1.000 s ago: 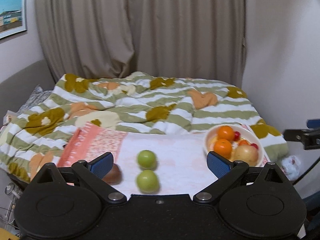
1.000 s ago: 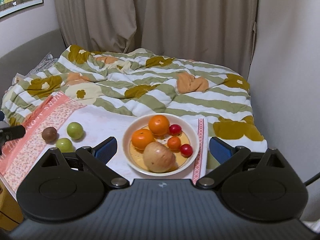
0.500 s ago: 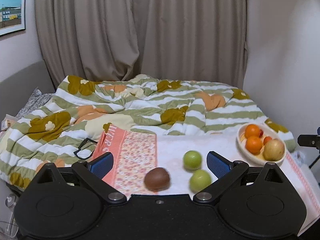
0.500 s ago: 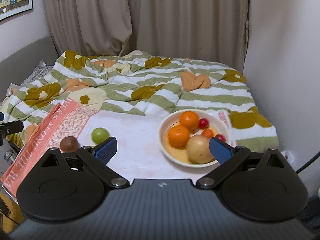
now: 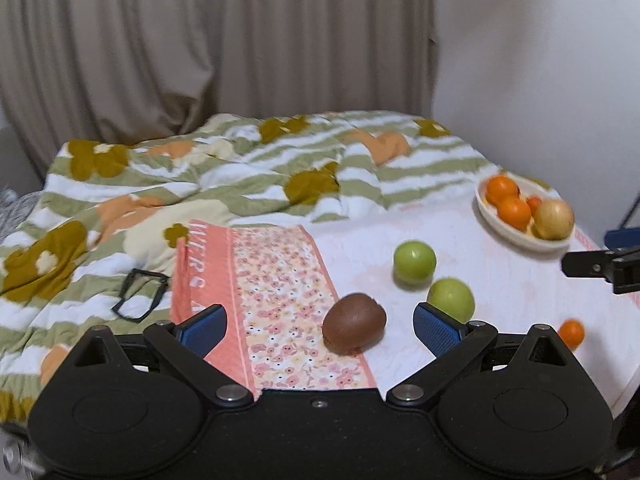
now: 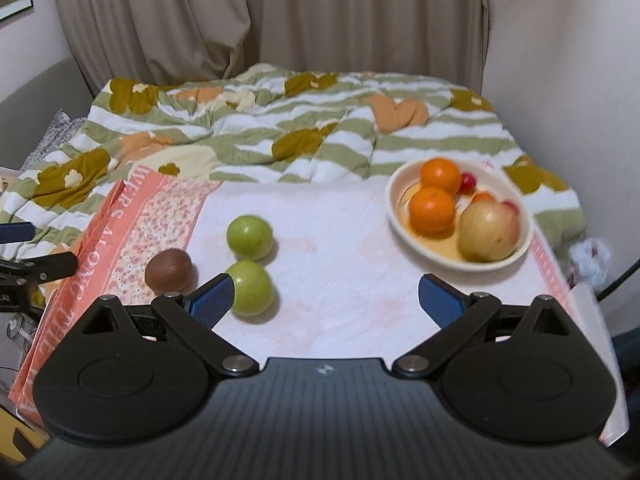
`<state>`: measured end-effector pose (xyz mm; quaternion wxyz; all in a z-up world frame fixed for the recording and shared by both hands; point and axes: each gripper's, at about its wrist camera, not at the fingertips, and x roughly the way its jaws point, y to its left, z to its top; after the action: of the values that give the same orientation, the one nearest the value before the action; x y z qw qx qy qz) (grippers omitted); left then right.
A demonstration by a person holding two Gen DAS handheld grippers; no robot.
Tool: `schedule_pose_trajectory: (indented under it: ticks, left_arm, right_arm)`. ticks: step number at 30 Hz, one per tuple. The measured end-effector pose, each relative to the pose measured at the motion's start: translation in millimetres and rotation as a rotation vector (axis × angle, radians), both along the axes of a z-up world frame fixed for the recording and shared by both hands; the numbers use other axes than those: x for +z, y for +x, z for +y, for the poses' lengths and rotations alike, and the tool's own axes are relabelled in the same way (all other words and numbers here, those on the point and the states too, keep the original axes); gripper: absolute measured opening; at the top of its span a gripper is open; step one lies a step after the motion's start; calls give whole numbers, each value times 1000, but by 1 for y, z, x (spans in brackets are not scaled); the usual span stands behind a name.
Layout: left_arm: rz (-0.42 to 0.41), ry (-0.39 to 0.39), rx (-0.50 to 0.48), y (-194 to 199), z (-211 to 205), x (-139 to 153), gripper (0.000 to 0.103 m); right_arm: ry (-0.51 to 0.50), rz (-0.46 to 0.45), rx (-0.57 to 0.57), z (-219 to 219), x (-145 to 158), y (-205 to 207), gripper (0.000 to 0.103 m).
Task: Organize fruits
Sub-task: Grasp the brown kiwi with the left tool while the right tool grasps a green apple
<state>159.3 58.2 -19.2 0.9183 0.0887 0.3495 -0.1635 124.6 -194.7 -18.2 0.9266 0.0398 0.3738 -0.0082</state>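
Two beige curtains (image 6: 256,20) hang in soft folds behind a bed whose rumpled quilt (image 5: 224,176), striped green and white with mustard and peach flower shapes, fills the far half of both views. Nearer lies a white cloth (image 6: 340,264) with a coral floral border band (image 5: 276,292) running away from the camera, spread flat on what may be a tabletop. On its far right sits a round cream bowl (image 6: 394,196), smooth and shallow, holding two glossy oranges (image 6: 434,210), a yellowish apple (image 6: 489,232) and small red fruits (image 6: 467,182) too blurred to name. Both hand-held grippers are spread wide with nothing between their ribbed blue pads. The left hand-held gripper (image 5: 318,324) has the brown kiwi (image 5: 354,328) lying just ahead between its fingers, nearer the right one, not touching either; the kiwi is egg-shaped and matte, its long axis running left to right and tilted slightly up to the right, resting on the edge of the floral band. Beside it, two smooth round green fruits (image 5: 415,262) sit close together on the white cloth, the nearer one just behind the right pad. The right hand-held gripper (image 6: 324,300) hovers over bare cloth, the bowl ahead to its right. A small orange fruit (image 5: 571,332) lies alone at the cloth's near right edge. Black glasses (image 5: 140,294) rest on the quilt
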Motion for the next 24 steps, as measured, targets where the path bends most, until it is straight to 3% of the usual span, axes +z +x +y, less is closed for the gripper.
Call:
schedule_pose_trajectory:
  ticks: [10, 18, 24]
  left_arm:
    - [82, 92, -135, 46, -12, -49, 99]
    - [136, 183, -246, 69, -39, -86, 88]
    - [169, 187, -264, 80, -49, -101, 78]
  right_arm:
    - [-10, 86, 33, 30, -44, 40, 103]
    - [-34, 151, 149, 40, -77, 72, 103]
    - [-46, 171, 229, 44, -91, 86, 103]
